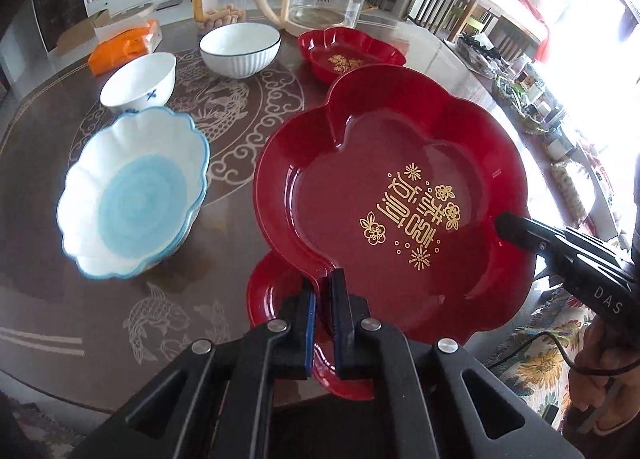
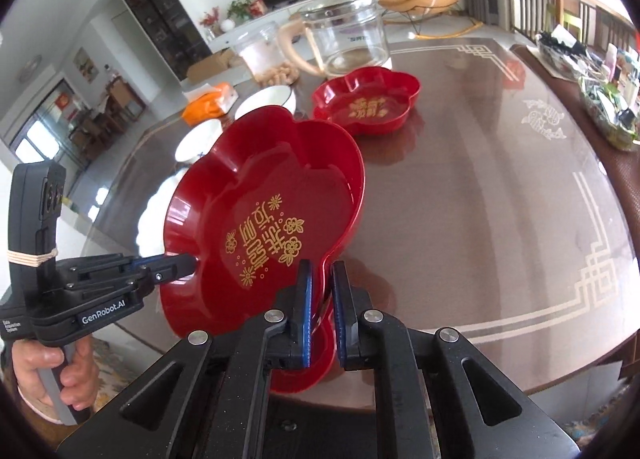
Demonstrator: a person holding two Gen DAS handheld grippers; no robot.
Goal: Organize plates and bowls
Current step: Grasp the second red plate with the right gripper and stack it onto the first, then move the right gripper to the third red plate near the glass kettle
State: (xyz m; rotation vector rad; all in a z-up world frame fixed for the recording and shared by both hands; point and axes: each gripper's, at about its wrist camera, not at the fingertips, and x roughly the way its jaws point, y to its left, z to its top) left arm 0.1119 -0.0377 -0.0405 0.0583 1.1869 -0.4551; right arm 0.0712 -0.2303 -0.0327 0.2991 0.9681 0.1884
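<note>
Both grippers, left (image 1: 323, 291) and right (image 2: 321, 279), are clamping 1 red flower-shaped plate (image 1: 396, 195) by its rim, left at 6 o'clock; keeping it level should seat it on the plate beneath (image 1: 272, 299).

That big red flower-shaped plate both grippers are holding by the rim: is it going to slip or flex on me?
The red plate looks glossy with sharp reflections, so it may slide in the pads. The left gripper and right gripper each pinch only a thin rim edge, so it could pivot. It looks like thin moulded plastic: probably light, slightly flexible, unlikely to shatter.
</note>
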